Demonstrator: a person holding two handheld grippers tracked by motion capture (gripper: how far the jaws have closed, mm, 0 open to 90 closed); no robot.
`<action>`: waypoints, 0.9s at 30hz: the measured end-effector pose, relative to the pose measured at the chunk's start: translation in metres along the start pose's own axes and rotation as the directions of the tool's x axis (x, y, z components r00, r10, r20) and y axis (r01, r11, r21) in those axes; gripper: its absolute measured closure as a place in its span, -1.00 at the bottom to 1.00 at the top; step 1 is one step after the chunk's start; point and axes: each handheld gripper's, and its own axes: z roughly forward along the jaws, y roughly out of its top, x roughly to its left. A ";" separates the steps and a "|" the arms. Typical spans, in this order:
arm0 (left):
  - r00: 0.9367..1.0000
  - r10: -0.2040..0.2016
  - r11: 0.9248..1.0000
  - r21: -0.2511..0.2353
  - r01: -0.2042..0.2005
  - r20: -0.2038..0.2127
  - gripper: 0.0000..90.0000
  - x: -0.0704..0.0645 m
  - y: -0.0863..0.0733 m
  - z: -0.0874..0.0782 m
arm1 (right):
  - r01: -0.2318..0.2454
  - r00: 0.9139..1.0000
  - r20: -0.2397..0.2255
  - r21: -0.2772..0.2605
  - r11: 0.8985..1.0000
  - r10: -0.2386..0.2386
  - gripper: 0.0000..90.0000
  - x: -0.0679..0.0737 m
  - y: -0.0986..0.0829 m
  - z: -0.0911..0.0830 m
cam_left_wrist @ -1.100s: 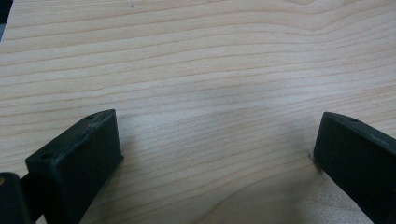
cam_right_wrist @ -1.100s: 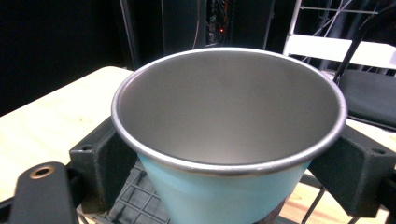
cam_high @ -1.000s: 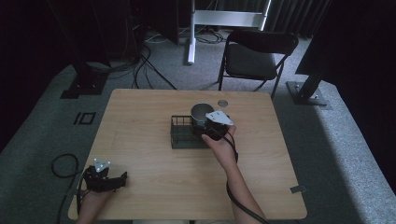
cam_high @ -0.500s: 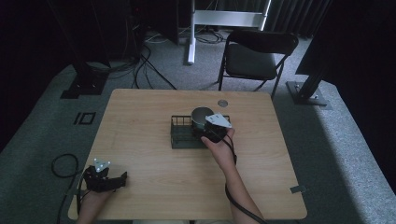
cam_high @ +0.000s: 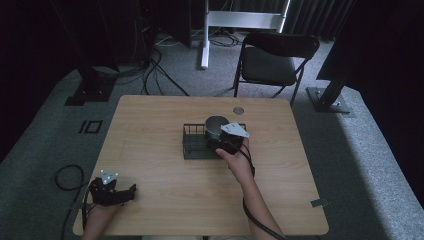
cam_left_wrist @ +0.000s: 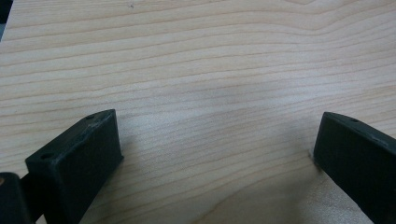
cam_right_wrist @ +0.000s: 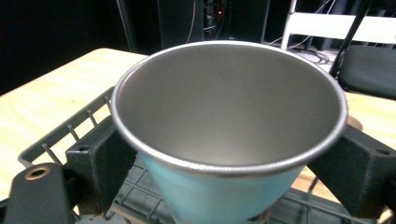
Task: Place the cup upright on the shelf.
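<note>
A metal cup with a steel inside and a pale blue outside stands upright over the right end of a dark wire rack at the middle of the wooden table. My right gripper is shut on the cup, one black jaw pressed to each side below the rim. From above, the cup sits just beyond my right gripper. My left gripper rests at the table's near left corner. Its jaws stand wide apart over bare wood, so the left gripper is open and holds nothing.
A black folding chair stands beyond the far table edge. A small round grommet lies in the tabletop behind the rack. Cables coil on the floor at the left. Dark stand bases sit at the far left and right.
My right gripper with the cup has shifted slightly nearer and lower over the rack. The left gripper has stayed still.
</note>
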 end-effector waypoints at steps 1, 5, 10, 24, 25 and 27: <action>1.000 0.000 1.000 0.000 0.000 0.000 -0.97 0.000 0.000 0.000 | -0.004 1.000 -0.001 -0.004 1.000 0.004 -0.75 0.000 0.000 -0.001; 1.000 0.001 1.000 0.000 -0.001 0.000 -0.97 0.000 0.000 0.000 | -0.014 1.000 -0.004 -0.006 1.000 0.014 -0.76 0.000 -0.003 -0.006; 1.000 0.001 1.000 0.000 -0.001 0.000 -0.97 0.000 0.000 0.000 | -0.006 1.000 -0.013 -0.011 1.000 0.006 -0.76 -0.001 -0.004 -0.012; 1.000 0.001 1.000 0.000 -0.001 0.000 -0.97 0.000 0.000 0.000 | 0.018 0.999 -0.041 -0.006 1.000 -0.018 -0.76 -0.001 -0.016 -0.026; 1.000 0.001 1.000 0.000 -0.001 0.000 -0.97 0.000 0.000 0.000 | 0.020 0.999 -0.041 -0.007 1.000 -0.020 -0.76 -0.002 -0.017 -0.027; 1.000 0.001 1.000 0.000 -0.001 0.000 -0.97 0.000 0.000 0.000 | 0.027 0.999 -0.042 -0.009 1.000 -0.028 -0.76 -0.002 -0.017 -0.030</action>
